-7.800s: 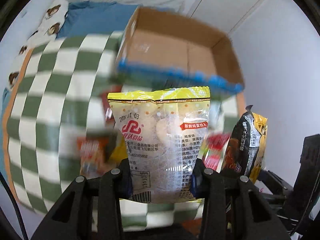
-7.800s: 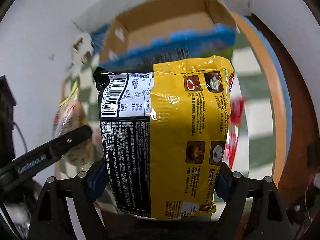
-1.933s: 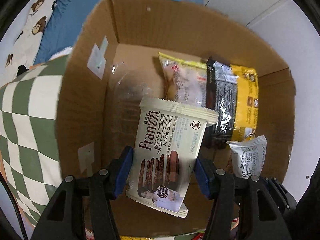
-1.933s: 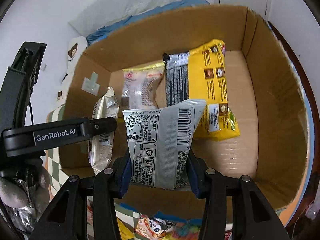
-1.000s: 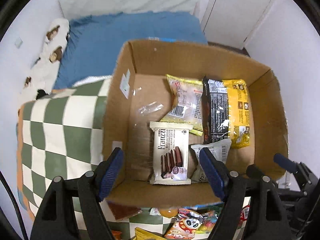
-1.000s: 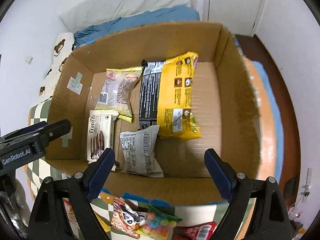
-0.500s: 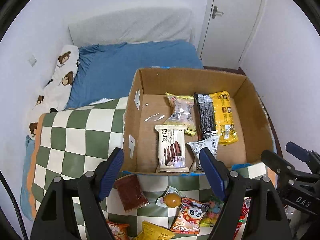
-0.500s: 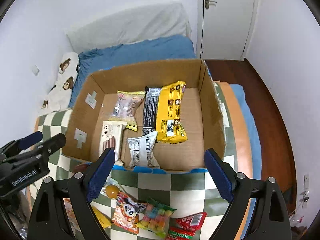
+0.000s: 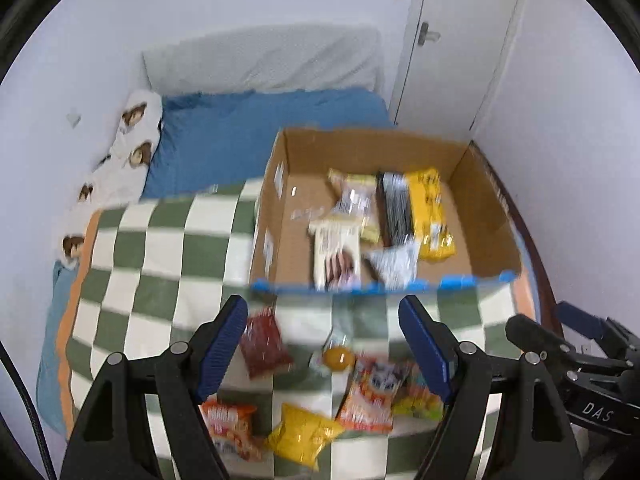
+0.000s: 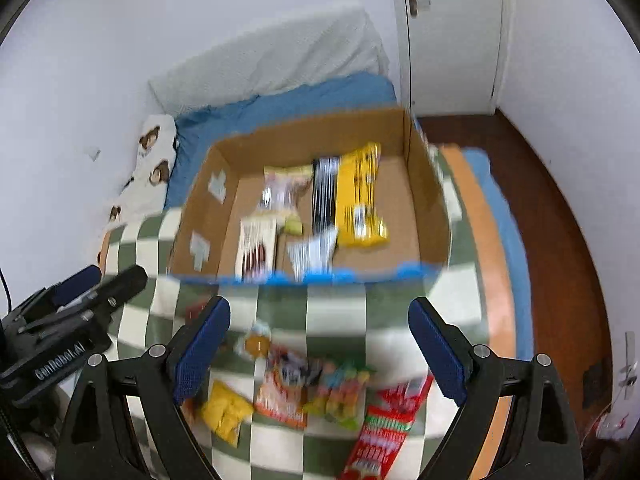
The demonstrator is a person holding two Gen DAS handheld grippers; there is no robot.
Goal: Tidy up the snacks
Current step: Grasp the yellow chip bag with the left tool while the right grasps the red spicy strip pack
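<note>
Jaws of both left gripper (image 9: 322,338) and right gripper (image 10: 320,336) spread, empty, above loose snack packets (image 10: 280,384) beside the cardboard box (image 10: 430,216).

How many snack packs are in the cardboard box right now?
4: a clear pack at the back, a black-and-yellow pack beside it, a cookie pack and a silver pack in front. None looks hidden.

Left gripper (image 9: 322,346): black plastic frame, blue ribbed pads (image 9: 222,344), silver screws, black cable at left edge. Right gripper (image 10: 320,348): same build; its body in the left view reads "DAS".
</note>
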